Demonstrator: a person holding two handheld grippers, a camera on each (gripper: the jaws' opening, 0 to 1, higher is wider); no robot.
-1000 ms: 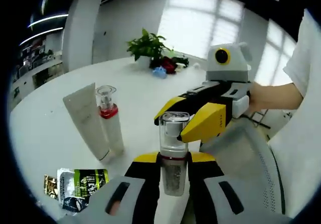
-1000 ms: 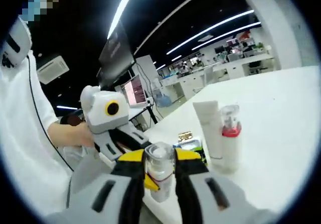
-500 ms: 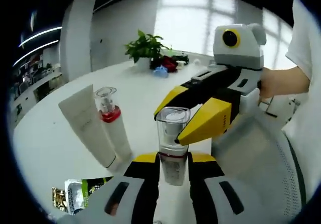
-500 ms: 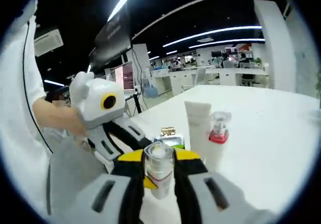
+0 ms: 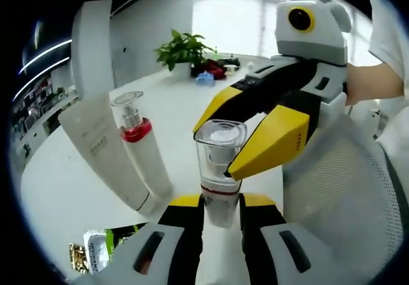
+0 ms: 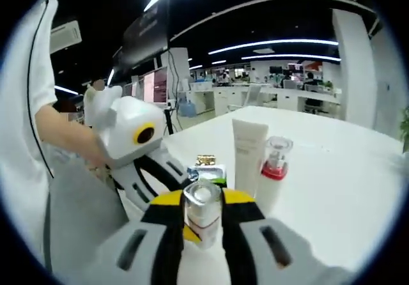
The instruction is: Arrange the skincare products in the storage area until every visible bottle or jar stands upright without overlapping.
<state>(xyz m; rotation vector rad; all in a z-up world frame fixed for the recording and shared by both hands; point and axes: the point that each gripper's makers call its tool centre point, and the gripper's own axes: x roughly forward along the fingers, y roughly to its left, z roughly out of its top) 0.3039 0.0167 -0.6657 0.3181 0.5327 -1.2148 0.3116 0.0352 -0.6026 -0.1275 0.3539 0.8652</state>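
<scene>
Holding the clear-capped pump bottle (image 5: 219, 170) upright between both tools: left tool (image 5: 220, 203) clamps its base, right tool (image 5: 246, 135) pinches the cap, above the bench (image 5: 70, 170), probably steadying it.

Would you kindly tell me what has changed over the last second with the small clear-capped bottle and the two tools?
The right tool has closed in around the clear cap of the small bottle; its yellow tips now flank it. The left tool stays clamped on the bottle's body. The white tube and red-collared pump bottle stand upright on the table, unmoved.
</scene>
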